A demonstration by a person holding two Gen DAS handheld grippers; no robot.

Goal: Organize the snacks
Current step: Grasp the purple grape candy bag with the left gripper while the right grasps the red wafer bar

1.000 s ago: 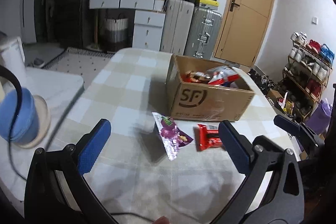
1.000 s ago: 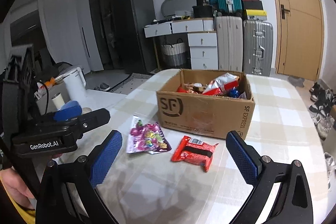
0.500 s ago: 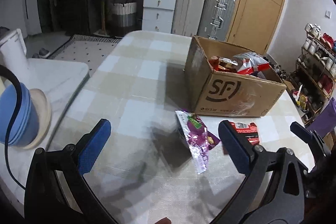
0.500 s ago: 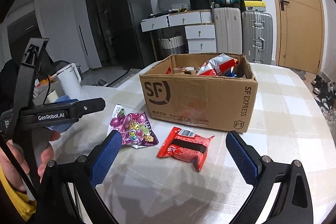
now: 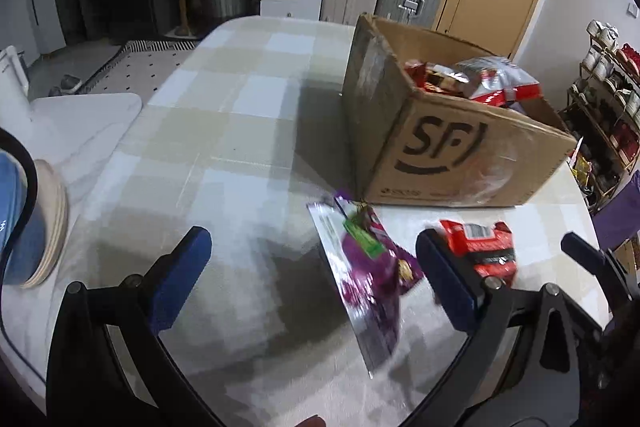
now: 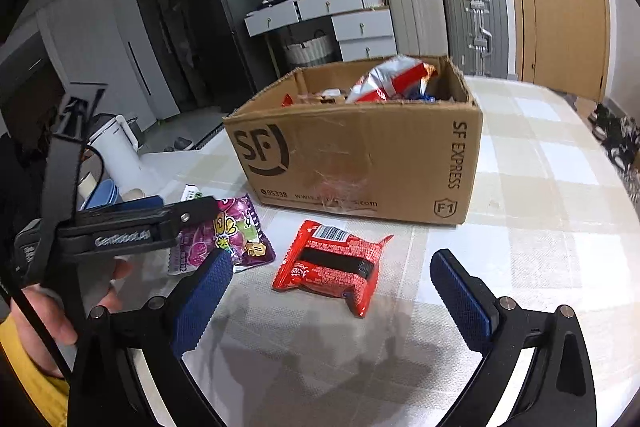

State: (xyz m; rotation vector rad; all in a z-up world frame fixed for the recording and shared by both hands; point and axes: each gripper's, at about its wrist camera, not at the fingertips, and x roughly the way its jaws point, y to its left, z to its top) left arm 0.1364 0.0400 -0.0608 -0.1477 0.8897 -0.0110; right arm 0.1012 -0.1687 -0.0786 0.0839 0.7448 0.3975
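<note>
A cardboard SF box [image 5: 448,155] [image 6: 360,159] holding several snack bags stands on the checked table. In front of it lie a purple snack bag [image 5: 370,267] [image 6: 228,231] and a red snack pack [image 5: 486,251] [image 6: 332,263]. My left gripper [image 5: 316,279] is open and empty, low over the table, with the purple bag between its fingers. My right gripper [image 6: 332,303] is open and empty, just short of the red pack. The left gripper's body [image 6: 120,231] covers part of the purple bag in the right wrist view.
A blue bowl on plates [image 5: 24,227] sits at the table's left edge beside a white kettle [image 6: 120,147]. Suitcases, drawers and a door stand behind the table. A shoe rack [image 5: 608,99] is at the right.
Both grippers have moved forward and down toward the snacks. The purple bag now lies between my left fingers and the red pack sits closer to my right fingers.
</note>
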